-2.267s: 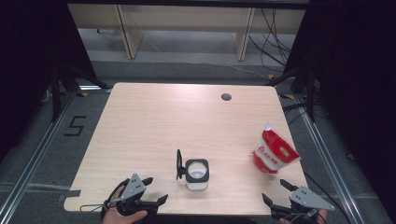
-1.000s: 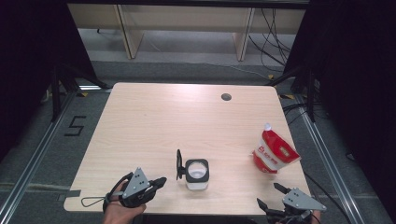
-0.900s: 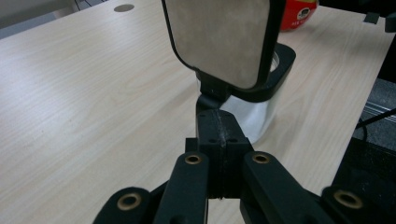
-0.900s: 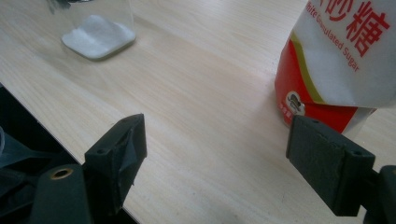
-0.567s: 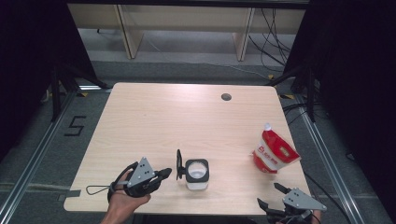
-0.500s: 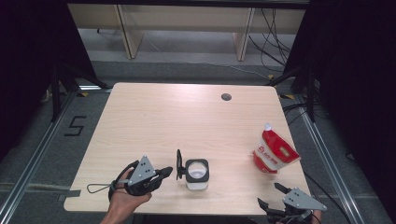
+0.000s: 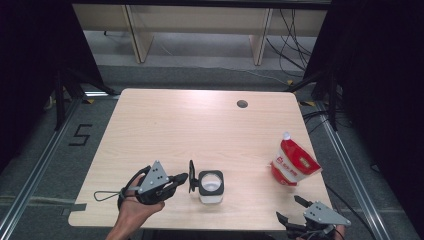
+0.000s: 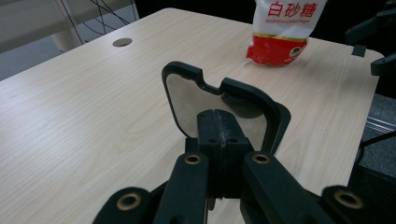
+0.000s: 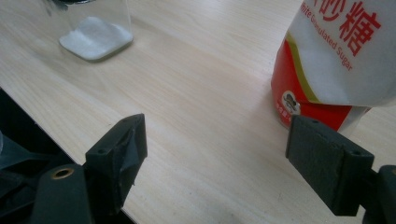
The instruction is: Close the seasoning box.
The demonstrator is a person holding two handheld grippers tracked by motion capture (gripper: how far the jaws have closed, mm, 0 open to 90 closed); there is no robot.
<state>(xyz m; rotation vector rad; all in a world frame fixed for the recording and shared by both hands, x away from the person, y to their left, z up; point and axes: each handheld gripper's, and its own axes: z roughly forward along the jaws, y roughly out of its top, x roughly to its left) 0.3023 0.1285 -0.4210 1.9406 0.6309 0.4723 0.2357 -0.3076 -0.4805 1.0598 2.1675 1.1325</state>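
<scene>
A clear square container (image 7: 211,186) with white sugar in it stands near the table's front edge, and its black flip lid (image 7: 191,176) stands open on its left. My left gripper (image 7: 181,177) is shut with nothing between its pads, its tips right at the lid. In the left gripper view the shut tips (image 8: 219,128) sit in front of the upright lid (image 8: 187,98); whether they touch it I cannot tell. A red and white sugar bag (image 7: 294,165) stands at the right. My right gripper (image 7: 290,208) is open at the front right corner, its jaws (image 9: 224,142) empty and short of the bag (image 9: 336,60).
The wooden table (image 7: 200,125) has a round cable hole (image 7: 242,104) near its back right. A cable loop (image 7: 105,195) trails left from the left gripper. In the right gripper view the container (image 9: 93,32) is at upper left. Dark floor and metal rails surround the table.
My left gripper has risen from the front edge and moved right, up to the open lid. The right gripper, the container and the bag have stayed in place.
</scene>
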